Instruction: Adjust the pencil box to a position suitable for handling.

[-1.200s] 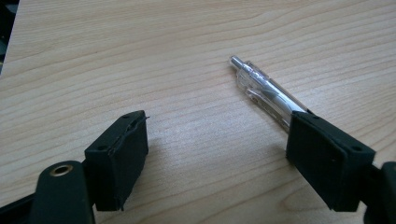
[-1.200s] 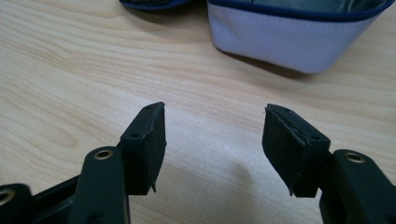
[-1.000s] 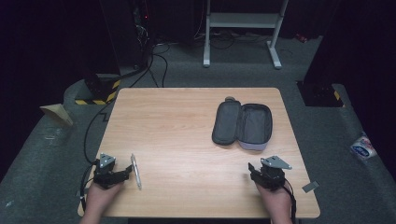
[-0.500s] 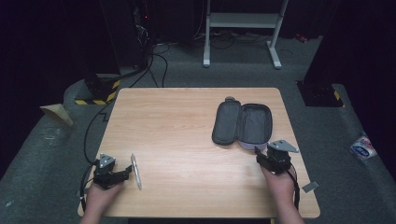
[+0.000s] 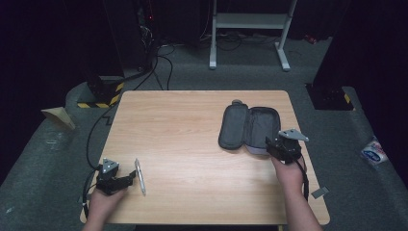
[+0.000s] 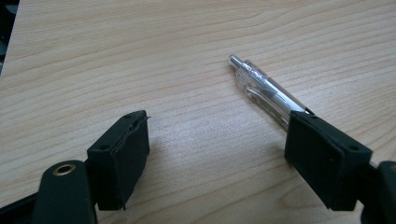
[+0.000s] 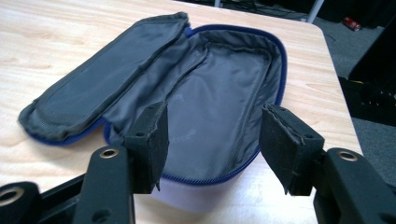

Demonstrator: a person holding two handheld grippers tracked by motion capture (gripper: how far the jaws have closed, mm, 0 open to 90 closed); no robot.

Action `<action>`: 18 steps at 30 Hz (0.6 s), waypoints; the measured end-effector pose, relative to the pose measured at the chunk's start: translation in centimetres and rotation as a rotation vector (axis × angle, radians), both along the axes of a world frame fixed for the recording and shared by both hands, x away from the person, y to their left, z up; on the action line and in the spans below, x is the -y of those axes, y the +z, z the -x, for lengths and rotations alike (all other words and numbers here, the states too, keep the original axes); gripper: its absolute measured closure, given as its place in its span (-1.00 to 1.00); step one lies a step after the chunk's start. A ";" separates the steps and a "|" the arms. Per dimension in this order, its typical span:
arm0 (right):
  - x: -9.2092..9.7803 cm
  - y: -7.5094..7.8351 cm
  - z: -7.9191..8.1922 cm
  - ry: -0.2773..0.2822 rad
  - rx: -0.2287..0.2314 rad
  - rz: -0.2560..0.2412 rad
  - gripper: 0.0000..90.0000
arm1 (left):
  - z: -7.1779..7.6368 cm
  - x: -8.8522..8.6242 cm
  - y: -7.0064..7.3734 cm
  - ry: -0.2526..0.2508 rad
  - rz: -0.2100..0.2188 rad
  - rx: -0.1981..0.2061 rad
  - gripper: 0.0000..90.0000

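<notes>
The left gripper (image 6: 217, 154) stands low over the wooden table (image 6: 140, 46), and its two black jaws are wide apart with bare wood between them. A clear plastic pen (image 6: 268, 91) lies flat on the table at the right, with its metal tip pointing to the far left, and its near end goes behind the right jaw, so I cannot tell if they touch. The left jaw is well apart from the pen.

Table (image 5: 192, 120) lit evenly from above; surroundings dark; high view soft, grainy.
</notes>
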State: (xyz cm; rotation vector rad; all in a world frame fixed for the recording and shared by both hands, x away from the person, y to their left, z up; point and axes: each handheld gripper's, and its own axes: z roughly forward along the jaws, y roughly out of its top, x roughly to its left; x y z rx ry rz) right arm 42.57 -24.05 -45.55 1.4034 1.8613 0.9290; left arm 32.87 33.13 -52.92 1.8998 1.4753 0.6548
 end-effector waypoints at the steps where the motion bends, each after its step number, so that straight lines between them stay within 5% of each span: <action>1: 0.1 0.0 -0.3 -0.004 -0.004 0.001 -0.07 | 0.0 0.0 0.0 0.000 0.001 0.000 -0.51; 18: 1.1 -2.0 -2.2 -0.035 -0.106 -0.047 0.01 | -0.1 0.0 0.0 0.001 0.001 0.003 -0.50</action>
